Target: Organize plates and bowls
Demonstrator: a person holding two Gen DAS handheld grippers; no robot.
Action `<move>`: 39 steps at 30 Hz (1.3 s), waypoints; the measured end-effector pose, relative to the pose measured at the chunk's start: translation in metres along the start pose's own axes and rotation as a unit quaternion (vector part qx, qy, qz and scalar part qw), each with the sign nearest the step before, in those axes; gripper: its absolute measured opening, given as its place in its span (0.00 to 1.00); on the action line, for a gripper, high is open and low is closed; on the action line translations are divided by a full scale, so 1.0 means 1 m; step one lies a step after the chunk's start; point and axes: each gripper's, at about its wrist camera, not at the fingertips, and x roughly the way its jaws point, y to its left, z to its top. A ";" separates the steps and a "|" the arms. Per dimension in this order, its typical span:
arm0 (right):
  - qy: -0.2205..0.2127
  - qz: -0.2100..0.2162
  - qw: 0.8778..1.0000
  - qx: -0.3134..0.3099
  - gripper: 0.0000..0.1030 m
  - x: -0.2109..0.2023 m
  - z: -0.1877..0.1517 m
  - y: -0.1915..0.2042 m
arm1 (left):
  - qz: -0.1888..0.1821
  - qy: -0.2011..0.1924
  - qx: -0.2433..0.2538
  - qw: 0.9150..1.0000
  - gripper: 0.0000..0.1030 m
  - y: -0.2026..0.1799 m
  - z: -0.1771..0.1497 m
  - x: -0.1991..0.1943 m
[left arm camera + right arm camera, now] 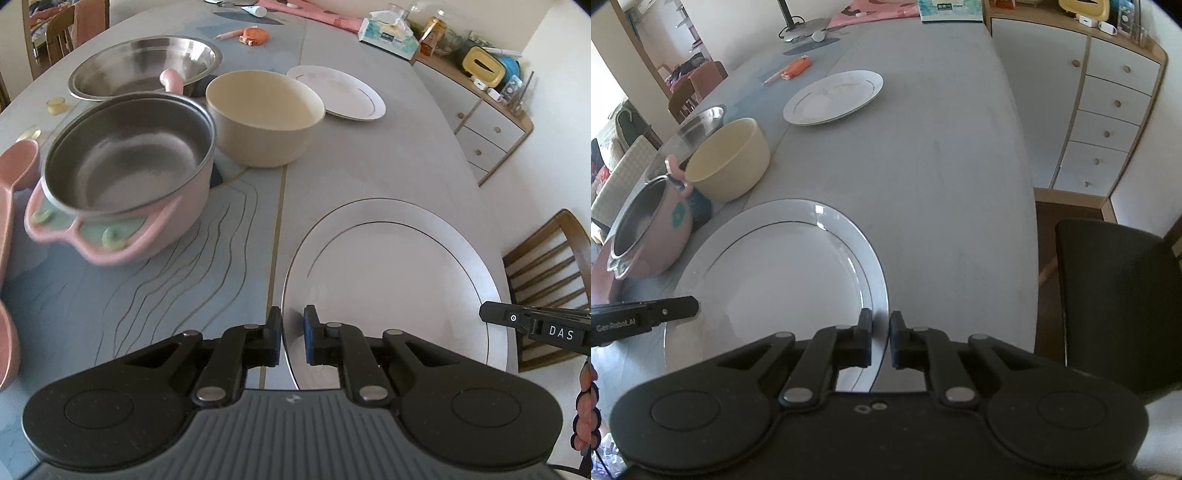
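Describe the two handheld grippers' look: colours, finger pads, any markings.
Both are matte black plastic with silver pivot pins on scissor-style finger linkages. Left gripper has blue finger pads, a ribbed grey top with a small logo; its side reads "GenRobot.AI". Right gripper has dark blue pads and a smooth black top; its side reads "DAS".

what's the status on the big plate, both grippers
Left gripper and right gripper shut on opposite rims of big plate. Path toward small plate open; cream bowl off to the side.
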 end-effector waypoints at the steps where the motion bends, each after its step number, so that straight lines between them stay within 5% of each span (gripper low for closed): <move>1: -0.001 -0.002 1.000 0.000 0.10 -0.004 -0.004 0.003 | -0.004 0.001 0.003 1.000 0.10 0.001 -0.004 -0.004; 14: 0.003 -0.014 0.999 0.032 0.09 -0.024 -0.059 0.038 | -0.013 0.016 0.031 0.999 0.11 0.028 -0.037 -0.030; 39: 0.013 -0.039 0.997 0.065 0.14 -0.021 -0.068 0.044 | -0.034 0.027 0.069 0.997 0.11 0.038 -0.047 -0.029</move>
